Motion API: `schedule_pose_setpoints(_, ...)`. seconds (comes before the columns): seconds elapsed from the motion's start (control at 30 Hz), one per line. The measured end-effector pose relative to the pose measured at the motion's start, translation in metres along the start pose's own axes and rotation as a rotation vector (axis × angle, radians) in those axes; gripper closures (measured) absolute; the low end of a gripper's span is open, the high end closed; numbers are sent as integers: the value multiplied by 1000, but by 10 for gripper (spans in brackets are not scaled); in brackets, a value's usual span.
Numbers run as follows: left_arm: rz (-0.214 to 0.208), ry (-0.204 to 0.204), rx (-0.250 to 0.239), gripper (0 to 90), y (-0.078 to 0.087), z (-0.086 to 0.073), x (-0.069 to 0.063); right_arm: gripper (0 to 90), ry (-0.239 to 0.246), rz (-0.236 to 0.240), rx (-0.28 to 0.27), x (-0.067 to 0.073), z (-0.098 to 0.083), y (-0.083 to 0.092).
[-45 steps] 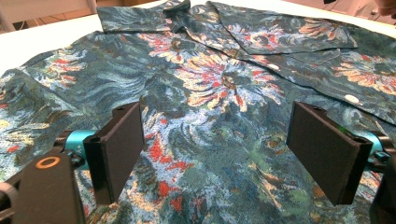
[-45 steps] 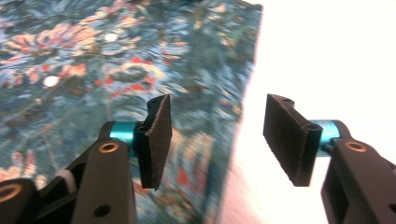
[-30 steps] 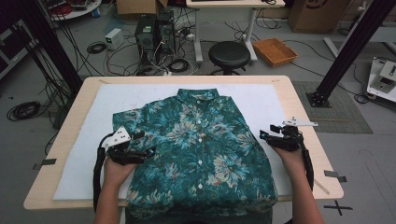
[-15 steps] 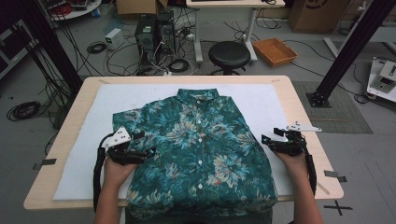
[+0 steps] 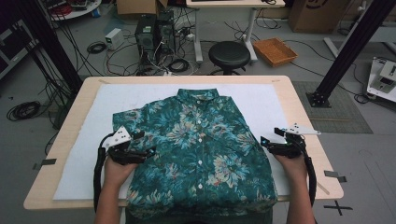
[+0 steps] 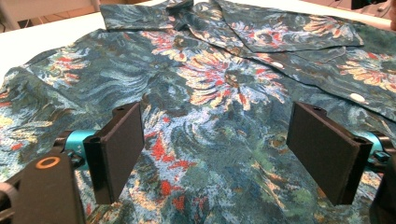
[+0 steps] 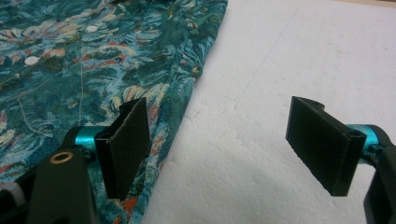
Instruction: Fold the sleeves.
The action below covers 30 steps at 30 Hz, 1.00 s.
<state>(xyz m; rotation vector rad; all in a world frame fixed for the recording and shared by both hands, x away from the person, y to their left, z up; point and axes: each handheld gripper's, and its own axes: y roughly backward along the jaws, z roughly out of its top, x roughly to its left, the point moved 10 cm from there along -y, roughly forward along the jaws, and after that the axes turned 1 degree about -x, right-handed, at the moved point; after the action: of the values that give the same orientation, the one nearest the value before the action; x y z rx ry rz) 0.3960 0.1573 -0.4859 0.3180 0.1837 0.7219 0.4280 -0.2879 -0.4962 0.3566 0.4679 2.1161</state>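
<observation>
Right gripper: jaws spread wide and holding nothing, having just been opening; in the right gripper view, 1 pad over the shirt's side edge, the other over bare white mat, the hem line running between them; from the high view, merely a gripper beside the cloth, that straddling not readable there. Left gripper: jaws likewise apart, nothing pinched, floral fabric spreading flat under and between both pads; in the high view, placed on the shirt's left sleeve area.

Against the frame of 1 second ago: right gripper drawn slightly outward from the shirt's side, now just off its edge; left gripper unchanged; shirt lying the same, buttoned, front up, collar away from the person.

Shirt centred on the mat; bottom hem hanging past the near table edge; open mat beyond the collar and to both sides, wider at the far corners.
</observation>
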Motion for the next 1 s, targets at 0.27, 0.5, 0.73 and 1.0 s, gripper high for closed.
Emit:
schedule_pose_setpoints(0.27,13,48,-13,197,2,2,5,222,-21,2,-15,-2,1,2)
schedule_pose_setpoints(0.5,56,54,38,197,3,1,15,222,-12,4,-18,-1,1,2)
schedule_pose_setpoints(0.73,92,30,80,197,7,15,33,222,-15,6,-18,-1,1,1)
schedule_pose_setpoints(1.0,132,19,113,197,12,28,58,222,-29,4,-18,-2,1,2)
